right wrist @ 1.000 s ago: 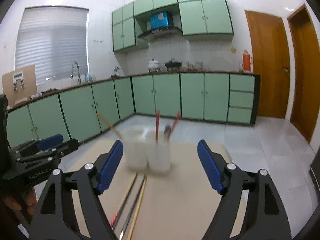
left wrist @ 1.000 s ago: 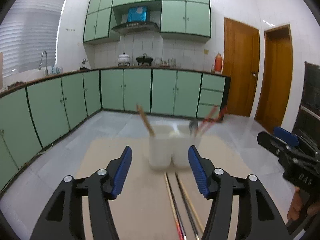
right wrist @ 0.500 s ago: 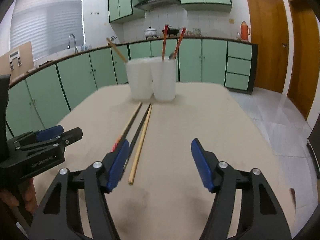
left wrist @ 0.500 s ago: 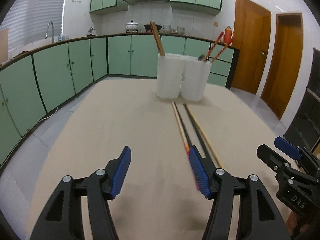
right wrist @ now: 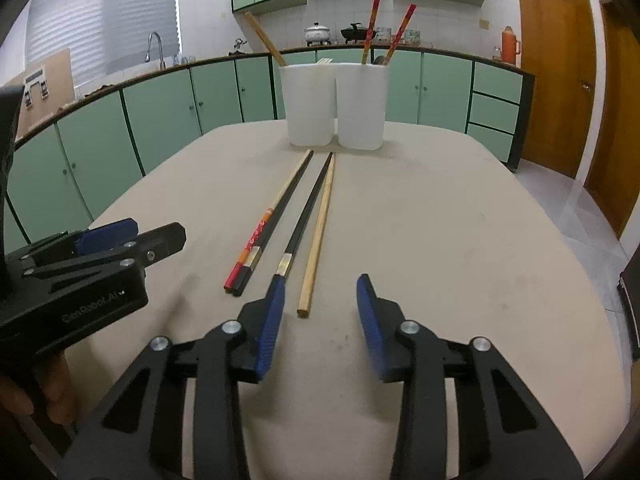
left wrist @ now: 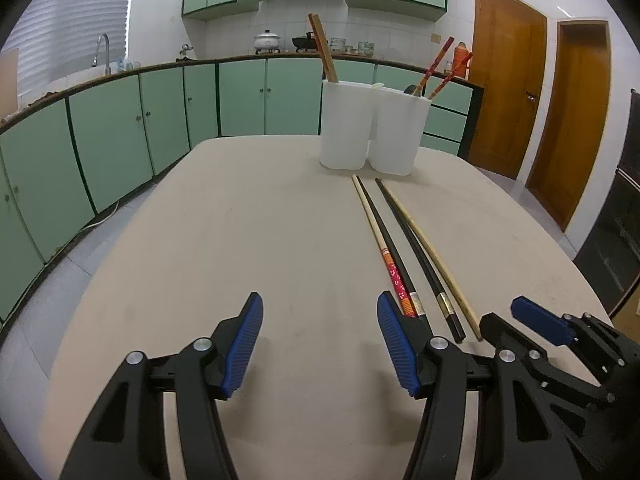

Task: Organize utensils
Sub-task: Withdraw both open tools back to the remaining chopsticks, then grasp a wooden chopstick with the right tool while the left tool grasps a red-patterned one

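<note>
Two white holders stand side by side at the table's far end; the left holds a wooden chopstick, the right red chopsticks and a spoon. Several chopsticks lie lengthwise on the table: a red-patterned one, two black ones and a plain wooden one. My left gripper is open and empty, just left of their near ends. My right gripper is open and empty, with the wooden chopstick's near end between its fingertips.
The beige table has rounded edges, with floor dropping off on both sides. Green kitchen cabinets line the far wall and left side. Wooden doors stand at the right. Each gripper shows in the other's view.
Both grippers have dropped lower and pulled back from the holders to the near ends of the lying chopsticks. Both stay open and empty.
</note>
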Demonstrator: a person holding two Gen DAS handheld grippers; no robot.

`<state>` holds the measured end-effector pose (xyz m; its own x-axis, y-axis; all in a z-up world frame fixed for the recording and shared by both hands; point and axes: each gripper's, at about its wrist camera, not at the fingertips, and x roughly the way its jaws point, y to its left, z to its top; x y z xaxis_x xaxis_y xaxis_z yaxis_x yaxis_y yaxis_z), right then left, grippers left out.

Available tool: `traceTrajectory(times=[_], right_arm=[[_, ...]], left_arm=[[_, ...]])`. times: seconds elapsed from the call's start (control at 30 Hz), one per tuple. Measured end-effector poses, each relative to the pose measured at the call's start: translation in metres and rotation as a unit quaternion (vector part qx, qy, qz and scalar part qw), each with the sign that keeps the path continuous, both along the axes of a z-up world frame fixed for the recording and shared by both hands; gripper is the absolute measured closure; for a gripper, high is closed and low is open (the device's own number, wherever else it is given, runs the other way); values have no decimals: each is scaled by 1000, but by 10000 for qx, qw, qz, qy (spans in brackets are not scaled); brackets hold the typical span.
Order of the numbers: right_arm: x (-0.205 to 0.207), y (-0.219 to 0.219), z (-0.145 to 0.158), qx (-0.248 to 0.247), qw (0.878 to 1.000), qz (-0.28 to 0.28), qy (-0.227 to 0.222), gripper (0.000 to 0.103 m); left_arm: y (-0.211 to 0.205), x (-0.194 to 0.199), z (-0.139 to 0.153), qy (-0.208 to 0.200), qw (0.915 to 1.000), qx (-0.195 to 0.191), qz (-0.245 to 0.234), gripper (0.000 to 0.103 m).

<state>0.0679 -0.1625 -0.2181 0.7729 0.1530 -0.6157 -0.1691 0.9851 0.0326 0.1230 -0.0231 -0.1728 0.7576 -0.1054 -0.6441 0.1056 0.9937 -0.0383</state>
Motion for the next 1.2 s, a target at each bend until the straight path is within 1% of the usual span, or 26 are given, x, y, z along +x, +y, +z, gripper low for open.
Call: traceTrajectory(times=[0.17, 0.37, 0.47, 0.63, 0.8, 1.0, 1.2], right_arm=[[5, 6, -4, -179, 9998, 17, 124, 80], [8, 10, -8, -263, 9993, 129, 252, 96], [9, 9, -8, -278, 9991, 134, 287, 97], [10, -2, -6, -68, 9994, -12, 342, 97], [7, -13, -4, -42, 9993, -94, 352, 97], [6, -23, -3, 114, 9992, -159, 345, 97], [6, -25, -4, 185, 9991, -132, 348, 97]], left_arm=[[0, 0, -3, 48, 10000, -49, -17, 45], [0, 0, -4, 51, 10000, -80, -14, 45], [-2, 0, -4, 68, 9999, -84, -46, 45], [-12, -2, -7, 162, 9996, -104, -221, 45], [-27, -2, -12, 267, 9988, 31, -404, 45], [-33, 2, -16, 391, 9983, 183, -393, 45], [-36, 7, -21, 530, 9975, 323, -349, 49]])
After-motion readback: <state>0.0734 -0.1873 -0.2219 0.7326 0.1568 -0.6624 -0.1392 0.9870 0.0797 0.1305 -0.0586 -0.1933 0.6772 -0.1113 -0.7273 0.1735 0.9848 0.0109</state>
